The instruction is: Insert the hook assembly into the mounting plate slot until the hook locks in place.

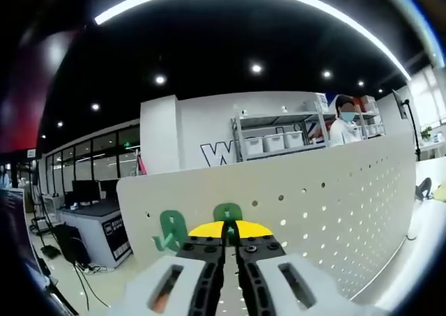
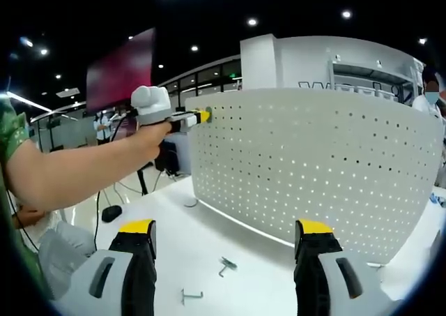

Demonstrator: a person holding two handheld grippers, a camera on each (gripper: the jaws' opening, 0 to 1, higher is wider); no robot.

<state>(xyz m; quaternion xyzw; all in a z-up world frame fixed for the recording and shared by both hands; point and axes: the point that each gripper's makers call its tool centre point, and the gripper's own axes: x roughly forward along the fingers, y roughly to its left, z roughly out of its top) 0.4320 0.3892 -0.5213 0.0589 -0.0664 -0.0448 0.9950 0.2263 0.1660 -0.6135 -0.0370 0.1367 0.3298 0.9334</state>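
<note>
Left gripper (image 1: 230, 241) holds the green hook (image 1: 228, 213) at the pegboard (image 1: 334, 190).
Hook points straight ahead, touching the board; right gripper (image 2: 226, 250) hangs wide open, well apart.

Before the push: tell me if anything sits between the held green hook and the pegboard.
Nothing visible does. The left tongs grip the green hook right at the pegboard; a second green hook hangs off to its side.
</note>
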